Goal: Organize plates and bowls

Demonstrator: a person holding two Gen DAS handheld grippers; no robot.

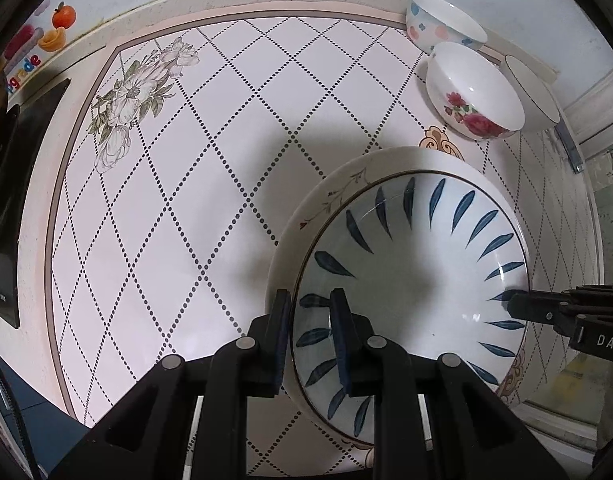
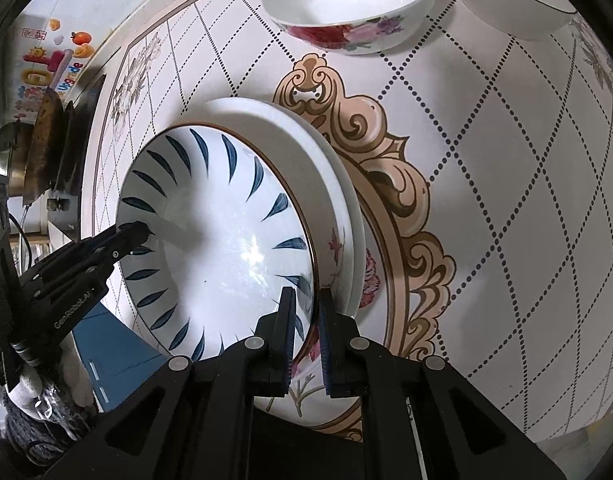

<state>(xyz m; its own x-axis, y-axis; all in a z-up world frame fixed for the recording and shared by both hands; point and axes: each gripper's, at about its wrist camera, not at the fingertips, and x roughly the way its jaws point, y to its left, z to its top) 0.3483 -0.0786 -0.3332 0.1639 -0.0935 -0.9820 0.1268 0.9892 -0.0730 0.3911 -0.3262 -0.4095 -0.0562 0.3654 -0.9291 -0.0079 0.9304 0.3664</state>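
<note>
A deep blue-leaf plate [image 1: 410, 264] sits on top of a white floral plate [image 1: 330, 192] on the tiled table. My left gripper [image 1: 311, 300] is shut on the blue-leaf plate's left rim, one finger inside and one outside. My right gripper [image 2: 306, 300] is shut on the same plate's opposite rim [image 2: 312, 240]. The right gripper also shows in the left wrist view [image 1: 518, 306], and the left gripper in the right wrist view [image 2: 140, 232]. Whether the plate is lifted off the floral plate [image 2: 352, 216] I cannot tell.
Three bowls stand at the far right of the table: a polka-dot one [image 1: 442, 20], a rose one [image 1: 472, 92] and a plain white one [image 1: 532, 96]. A black induction cooker [image 1: 10, 184] lies at the left edge. A pan [image 2: 42, 136] stands beside it.
</note>
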